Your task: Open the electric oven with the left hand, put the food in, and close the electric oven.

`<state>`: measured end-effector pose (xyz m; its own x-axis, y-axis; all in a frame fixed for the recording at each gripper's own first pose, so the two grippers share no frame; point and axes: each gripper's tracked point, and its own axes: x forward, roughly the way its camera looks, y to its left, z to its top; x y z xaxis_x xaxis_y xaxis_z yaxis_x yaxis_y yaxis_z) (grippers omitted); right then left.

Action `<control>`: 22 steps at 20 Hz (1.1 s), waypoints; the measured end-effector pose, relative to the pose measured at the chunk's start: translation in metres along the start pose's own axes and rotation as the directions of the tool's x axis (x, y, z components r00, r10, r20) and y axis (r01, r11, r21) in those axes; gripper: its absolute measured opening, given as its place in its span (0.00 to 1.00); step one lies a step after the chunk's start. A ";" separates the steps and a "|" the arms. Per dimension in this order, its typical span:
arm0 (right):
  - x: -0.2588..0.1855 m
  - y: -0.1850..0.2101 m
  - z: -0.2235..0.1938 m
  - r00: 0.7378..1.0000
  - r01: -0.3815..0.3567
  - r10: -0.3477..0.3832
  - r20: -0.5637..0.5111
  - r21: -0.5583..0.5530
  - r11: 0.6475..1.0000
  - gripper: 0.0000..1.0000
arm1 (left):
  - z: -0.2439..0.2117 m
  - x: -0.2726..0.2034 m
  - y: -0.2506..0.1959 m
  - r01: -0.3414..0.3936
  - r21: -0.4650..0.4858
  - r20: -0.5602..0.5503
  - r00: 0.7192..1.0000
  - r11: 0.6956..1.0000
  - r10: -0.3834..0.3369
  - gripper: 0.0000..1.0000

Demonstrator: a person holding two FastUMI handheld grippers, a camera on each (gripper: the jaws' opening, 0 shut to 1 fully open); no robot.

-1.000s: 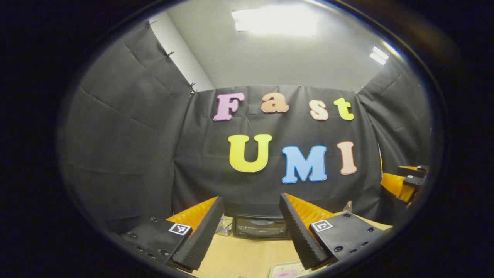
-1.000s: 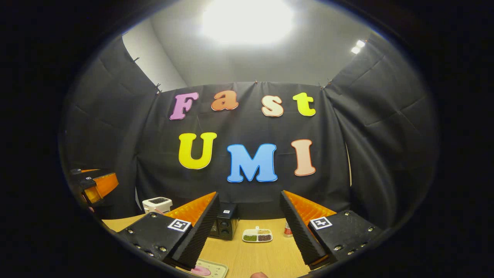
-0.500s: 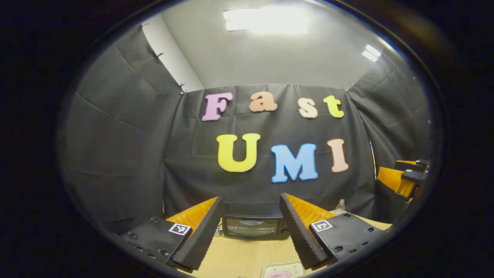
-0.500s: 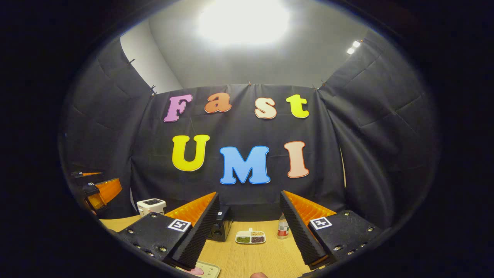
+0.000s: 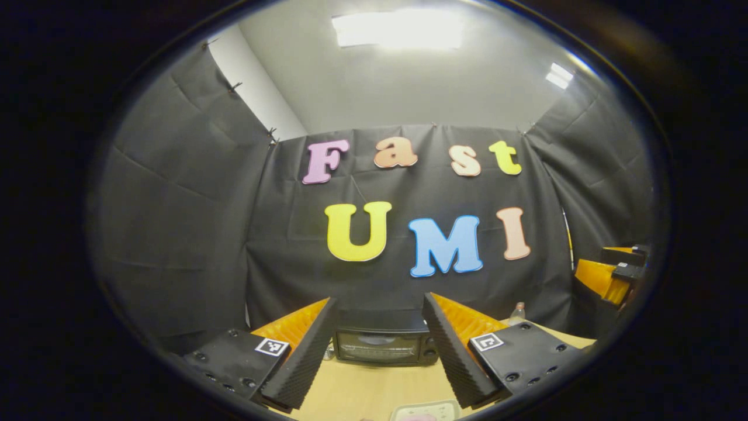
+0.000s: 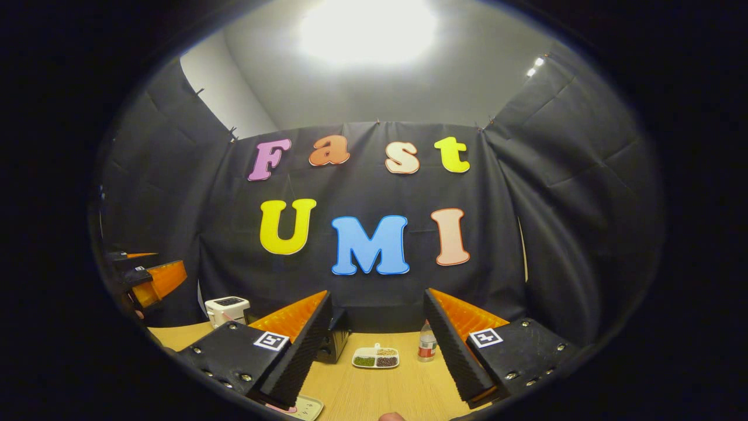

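Presently, electric oven (image 5: 385, 345): boxy, dark, glass door closed, on wooden counter (image 5: 362, 392). Left tongs (image 5: 374, 333) and right tongs (image 6: 377, 327) spread wide, empty.

2 views face wall (shared oven (image 5: 385, 345)).

Black electric oven (image 5: 385, 345), pale wooden table (image 6: 385, 392), white toaster (image 6: 227, 309), black cloth wall (image 6: 175, 222).
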<state>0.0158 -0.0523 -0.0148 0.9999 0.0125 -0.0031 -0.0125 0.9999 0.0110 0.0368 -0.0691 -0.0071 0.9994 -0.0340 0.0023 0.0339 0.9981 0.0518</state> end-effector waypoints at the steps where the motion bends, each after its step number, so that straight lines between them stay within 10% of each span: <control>1: 0.002 -0.001 0.000 1.000 -0.013 0.013 0.006 0.003 1.000 0.96 | 0.000 0.007 -0.001 -0.006 0.006 0.000 1.000 1.000 0.006 1.00; 9: 0.026 0.004 -0.018 0.999 -0.030 0.031 -0.027 0.019 0.999 0.96 | -0.018 0.079 0.011 -0.004 0.024 -0.003 1.000 1.000 0.004 1.00; 22: 0.084 0.017 -0.039 0.988 0.139 -0.140 -0.064 -0.022 0.990 0.96 | -0.108 0.232 0.036 0.111 -0.013 -0.100 0.989 0.994 -0.112 1.00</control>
<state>0.0994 -0.0337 -0.0541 0.9895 -0.1274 -0.0682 0.1269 0.9919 -0.0113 0.2704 -0.0356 -0.1129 0.9847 -0.1401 -0.1036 0.1448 0.9887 0.0391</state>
